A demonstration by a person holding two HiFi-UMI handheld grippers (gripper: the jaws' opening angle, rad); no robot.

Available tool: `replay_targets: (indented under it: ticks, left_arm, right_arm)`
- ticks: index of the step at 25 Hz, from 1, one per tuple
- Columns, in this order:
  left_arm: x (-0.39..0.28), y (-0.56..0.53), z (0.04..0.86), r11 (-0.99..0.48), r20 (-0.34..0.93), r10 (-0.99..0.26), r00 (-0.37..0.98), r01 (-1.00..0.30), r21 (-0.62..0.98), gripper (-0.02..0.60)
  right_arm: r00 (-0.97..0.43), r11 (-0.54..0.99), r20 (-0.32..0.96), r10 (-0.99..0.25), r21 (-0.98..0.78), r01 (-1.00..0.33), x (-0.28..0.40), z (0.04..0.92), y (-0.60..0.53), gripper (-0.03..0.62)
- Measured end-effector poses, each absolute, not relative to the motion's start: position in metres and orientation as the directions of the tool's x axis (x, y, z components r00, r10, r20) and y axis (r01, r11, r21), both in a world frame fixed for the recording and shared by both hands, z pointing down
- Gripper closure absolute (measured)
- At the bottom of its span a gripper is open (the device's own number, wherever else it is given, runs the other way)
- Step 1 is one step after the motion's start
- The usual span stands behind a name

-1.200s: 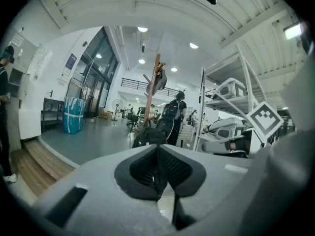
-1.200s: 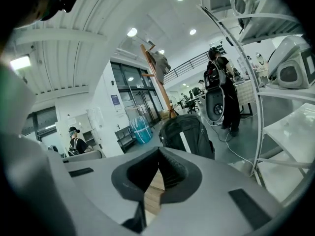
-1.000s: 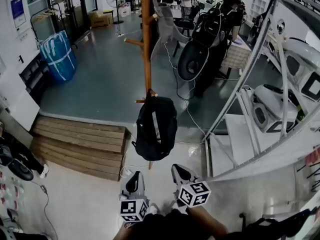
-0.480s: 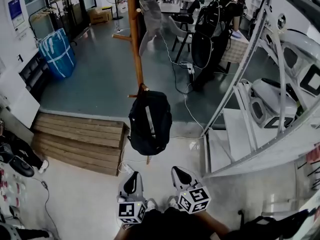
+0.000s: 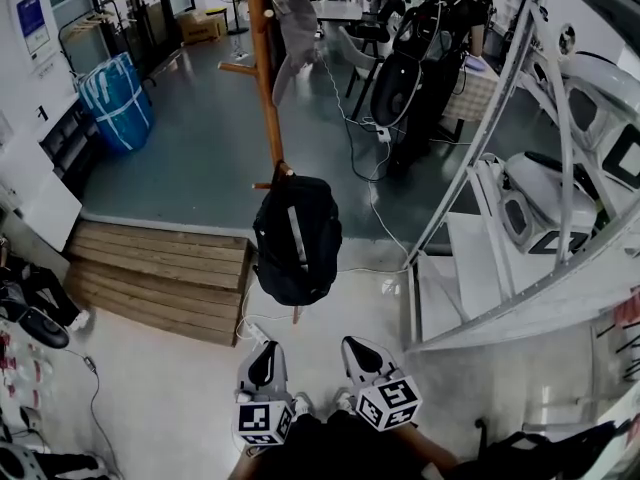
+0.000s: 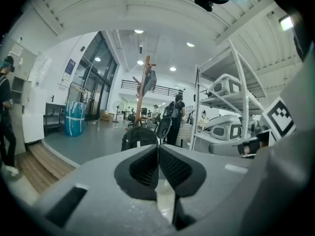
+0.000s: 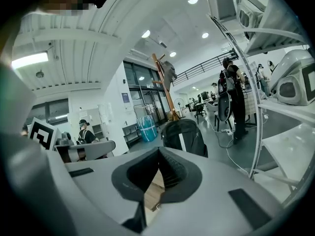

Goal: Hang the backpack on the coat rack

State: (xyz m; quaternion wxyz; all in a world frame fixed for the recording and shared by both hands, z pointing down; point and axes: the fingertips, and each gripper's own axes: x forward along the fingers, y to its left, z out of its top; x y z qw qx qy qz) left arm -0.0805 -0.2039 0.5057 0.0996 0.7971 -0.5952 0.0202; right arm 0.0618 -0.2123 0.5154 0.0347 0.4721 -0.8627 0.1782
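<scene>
The black backpack [image 5: 295, 238] is hanging from a low peg [image 5: 270, 184] of the wooden coat rack [image 5: 262, 78], its body drooping beside the post and ending just above the floor, so the task is looking finished. It is sagging softly and looking only partly filled, so I am judging it light to moderate in weight, limp and not fragile. The place to take it would be the top carry loop by the peg, since the fabric panels would only bunch and slide. A grey garment [image 5: 290, 18] is hanging higher on the same rack, and a low wooden platform [image 5: 160, 268] is lying to the left of its base. The left gripper [image 5: 266, 351] and the right gripper [image 5: 355, 348] are sitting close to the person, well apart from the backpack, each with its jaws pressed together on nothing.
</scene>
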Motion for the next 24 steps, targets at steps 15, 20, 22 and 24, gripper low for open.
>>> replay_targets:
  ticks: [15, 20, 22, 24]
  left_arm:
    - [-0.0774, -0.1999, 0.5104, -0.275, 0.158, -0.943, 0.294, -0.953, 0.130, 0.555]
    - [-0.0795, -0.1986, 0.5136, -0.262, 0.170, -0.943, 0.285, -0.955, 0.141, 0.555]
    - [-0.0800, -0.1988, 0.5136, -0.262, 0.173, -0.943, 0.285, -0.954, 0.143, 0.555]
    - [-0.0802, -0.1992, 0.5136, -0.263, 0.177, -0.941, 0.287, -0.954, 0.145, 0.555]
  right_arm:
    - [-0.557, 0.494, 0.233, -0.797, -0.277, -0.824, 0.0628, 0.5188, -0.2080, 0.582]
    - [-0.553, 0.491, 0.235, -0.799, -0.275, -0.826, 0.0613, 0.5187, -0.2080, 0.582]
    - [-0.555, 0.493, 0.234, -0.798, -0.275, -0.825, 0.0603, 0.5187, -0.2082, 0.582]
    - [-0.558, 0.497, 0.233, -0.796, -0.274, -0.823, 0.0591, 0.5190, -0.2084, 0.582]
